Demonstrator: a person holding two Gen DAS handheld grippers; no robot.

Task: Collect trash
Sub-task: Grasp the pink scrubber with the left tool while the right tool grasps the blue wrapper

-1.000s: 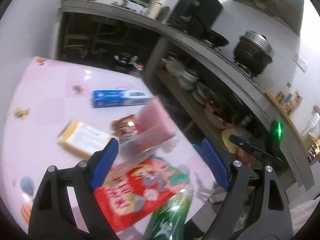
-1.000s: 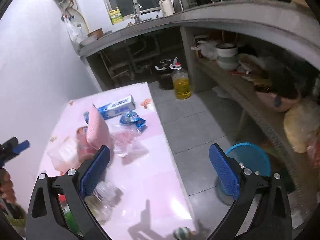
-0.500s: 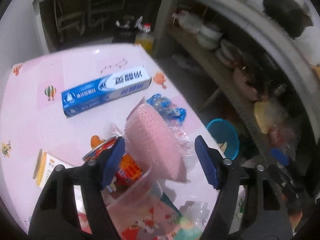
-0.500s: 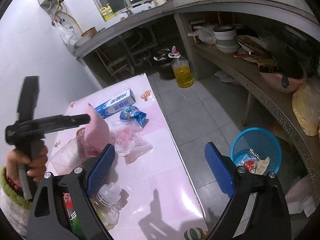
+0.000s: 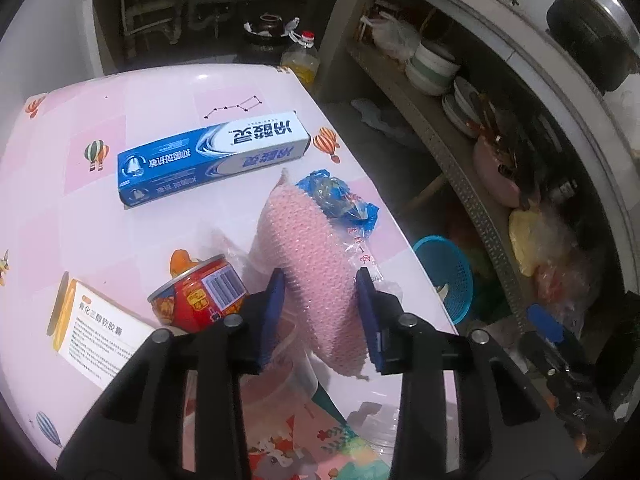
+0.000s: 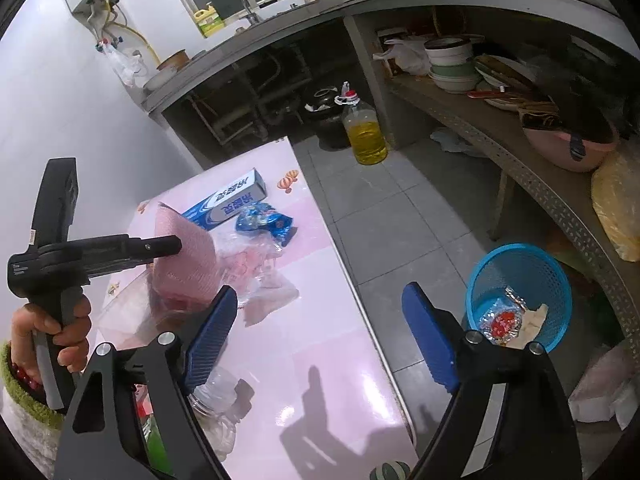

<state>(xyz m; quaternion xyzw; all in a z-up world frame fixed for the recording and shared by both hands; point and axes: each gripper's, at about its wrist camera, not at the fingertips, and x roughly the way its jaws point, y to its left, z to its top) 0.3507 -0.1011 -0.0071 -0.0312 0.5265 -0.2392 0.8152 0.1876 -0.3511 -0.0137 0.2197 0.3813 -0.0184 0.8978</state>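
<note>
The left gripper (image 5: 320, 312) fingers pinch the pink sponge (image 5: 312, 256); the blue basket (image 5: 448, 276) lies right of them, below the surface edge.

The right gripper (image 6: 320, 344) fingers are spread, empty.

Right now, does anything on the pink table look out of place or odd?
The red can lies tipped on its side among wrappers, not upright. The blue wrapper sits crumpled near the table edge. The left hand-held gripper grips a pink sponge in a clear bag, which stands up, tilted, above the clutter.

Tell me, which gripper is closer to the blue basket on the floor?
Right. The right gripper hangs open beside the blue basket; the left gripper is over the table, clamping the pink sponge.
</note>
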